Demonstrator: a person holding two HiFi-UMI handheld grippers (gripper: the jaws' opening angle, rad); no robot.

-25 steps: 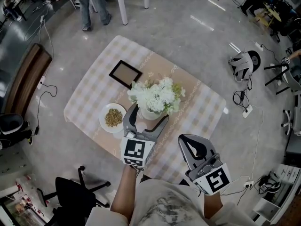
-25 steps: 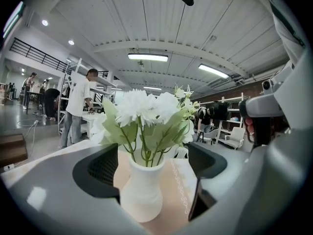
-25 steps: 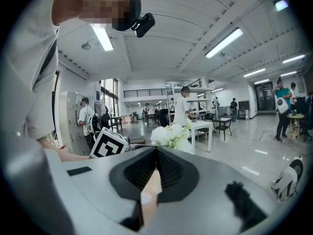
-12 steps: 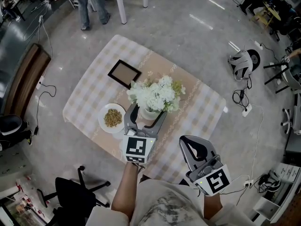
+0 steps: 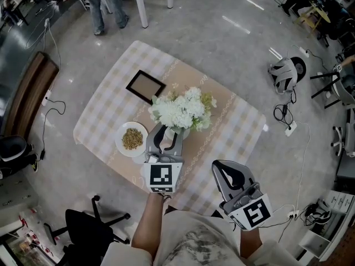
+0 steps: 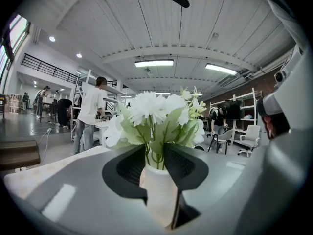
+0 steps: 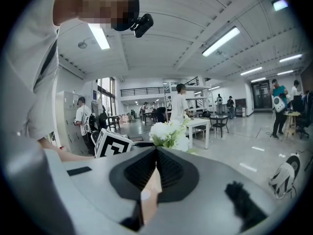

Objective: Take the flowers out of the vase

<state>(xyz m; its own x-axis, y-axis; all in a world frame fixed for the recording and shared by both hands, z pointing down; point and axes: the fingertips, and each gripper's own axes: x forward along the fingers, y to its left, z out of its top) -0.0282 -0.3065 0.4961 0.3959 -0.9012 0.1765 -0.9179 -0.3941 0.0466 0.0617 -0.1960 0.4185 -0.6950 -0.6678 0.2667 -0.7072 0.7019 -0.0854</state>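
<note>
Two grippers are in use. The left gripper [image 6: 155, 156] has just been closing, and its jaws now clamp the upper body of the vase [image 6: 159, 192], directly under the flowers [image 6: 157, 112]. The right gripper [image 7: 156, 155] hangs near the vase on the person's side, jaws together and empty. The likely fault follows from this grip. The clamp is on the vase, not on the stems [image 6: 148, 151], so a lift by the left gripper would carry vase and flowers together. The vase looks smooth and top-heavy, so it may slip or tilt in the jaws if the stems are pulled at an angle. It could then tip toward the plate [image 5: 121, 143]. The vase stands upright near the middle of the table [image 5: 233, 121], on a checked cloth [image 5: 111, 107]. The plate, with a grainy heap [image 5: 133, 138], lies just left of the vase. A frame [image 5: 145, 86] lies flat beyond the vase. Well apart from the vase are grey floor [image 5: 222, 32], a brown bench [image 5: 28, 98] and a standing person [image 5: 108, 7].
</note>
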